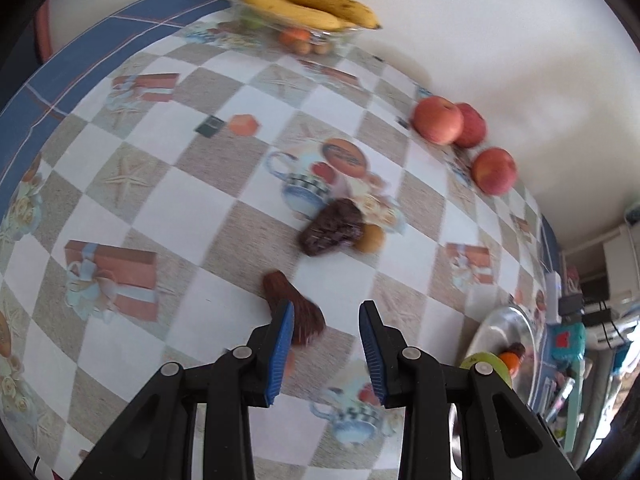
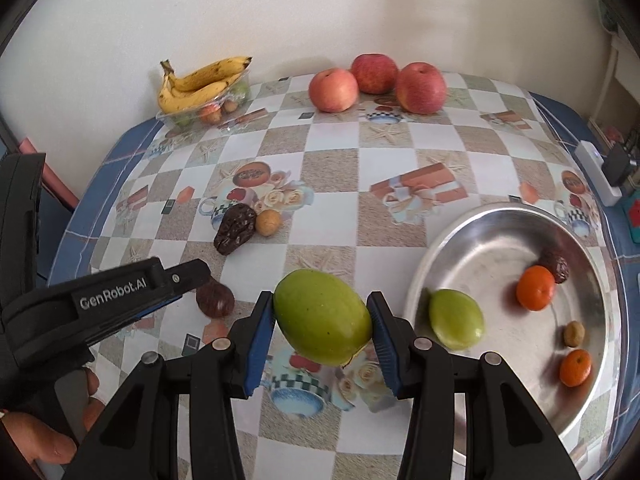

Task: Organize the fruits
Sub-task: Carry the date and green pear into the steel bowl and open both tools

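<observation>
1. Green mango (image 2: 322, 316) is pinched between both pads of the right tool (image 2: 322, 322), above the counter (image 2: 332, 168), just left of the steel bowl's (image 2: 448, 236) rim.
2. Bowl sits near the counter's right edge, holding another green fruit (image 2: 456, 319), two oranges and a date.
3. Left tool (image 1: 326, 332) is spread, its left pad beside a brown date (image 1: 294, 312).
4. Open checkered cloth lies between the tools and the three apples (image 2: 376, 82) by the wall.

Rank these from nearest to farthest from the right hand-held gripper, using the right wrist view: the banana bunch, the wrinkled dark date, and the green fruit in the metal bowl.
1. Green fruit in the bowl, just right of the right hand-held gripper.
2. Wrinkled dark date, mid-table, ahead and left.
3. Banana bunch, far left by the wall.
</observation>
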Tool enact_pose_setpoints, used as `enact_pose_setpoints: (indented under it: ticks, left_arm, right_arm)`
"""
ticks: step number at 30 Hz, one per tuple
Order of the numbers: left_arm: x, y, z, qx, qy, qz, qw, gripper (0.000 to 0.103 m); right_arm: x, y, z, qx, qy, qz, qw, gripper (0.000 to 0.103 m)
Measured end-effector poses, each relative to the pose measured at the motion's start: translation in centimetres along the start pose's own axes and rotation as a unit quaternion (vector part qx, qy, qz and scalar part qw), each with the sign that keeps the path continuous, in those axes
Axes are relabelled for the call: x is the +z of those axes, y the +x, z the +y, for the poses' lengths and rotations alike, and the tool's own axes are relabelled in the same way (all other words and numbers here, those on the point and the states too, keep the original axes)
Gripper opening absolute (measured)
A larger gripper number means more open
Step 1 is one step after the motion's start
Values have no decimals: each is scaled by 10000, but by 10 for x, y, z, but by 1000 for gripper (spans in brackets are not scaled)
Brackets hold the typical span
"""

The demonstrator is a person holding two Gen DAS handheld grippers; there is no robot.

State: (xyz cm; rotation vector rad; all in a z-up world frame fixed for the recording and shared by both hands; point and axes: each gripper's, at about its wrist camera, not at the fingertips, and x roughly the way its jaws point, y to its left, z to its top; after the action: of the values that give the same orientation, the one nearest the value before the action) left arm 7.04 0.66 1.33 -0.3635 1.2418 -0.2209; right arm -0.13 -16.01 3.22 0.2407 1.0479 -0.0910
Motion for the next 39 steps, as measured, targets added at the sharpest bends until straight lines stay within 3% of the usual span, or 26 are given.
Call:
enact_pose_setpoints:
  ticks: [6, 9, 10, 16, 17, 18, 23, 29, 35, 36, 39]
  left_arm:
    - [3, 7, 9, 12, -169, 122, 9998, 38]
    - [8, 16, 19, 131, -175, 251, 9994, 55]
    - [8, 18, 20, 109, -160, 276, 9994, 56]
    - [4, 41, 20, 264, -42, 592, 9979, 53]
    - [3, 45, 22, 241, -94, 678, 9974, 49]
    - [2, 46, 25, 219, -150, 696, 9972, 39]
    - [2, 35, 20, 6, -128, 586, 9982, 39]
    - [-21, 24, -41, -585, 798, 660, 9929, 39]
    - [-63, 33, -118, -1103, 1869, 1098, 9700, 40]
    - [-69, 35, -126, -1169, 1983, 1174, 9660, 41]
    - [-78, 39, -136, -1055, 2138, 1227, 9634, 61]
  right_arm:
    - [-1, -12, -26, -284, 103, -122, 9995, 49]
    - [1, -11, -33, -254, 345, -98, 9990, 49]
    - [2, -9, -34, -179, 396, -70, 9990, 49]
    - [3, -9, -24, -209, 127, -107, 9996, 49]
    - [4, -9, -24, -200, 140, -110, 9996, 49]
    - [4, -9, -24, -186, 149, -116, 9996, 49]
    - [7, -12, -35, -160, 320, -140, 9993, 49]
    - [9, -23, -80, -502, 1045, -246, 9930, 49]
    - [2, -28, -127, -761, 1656, -142, 9832, 49]
    - [0, -29, -132, -800, 1704, -150, 9820, 49]
    - [-1, -30, -140, -976, 1723, -170, 9800, 49]
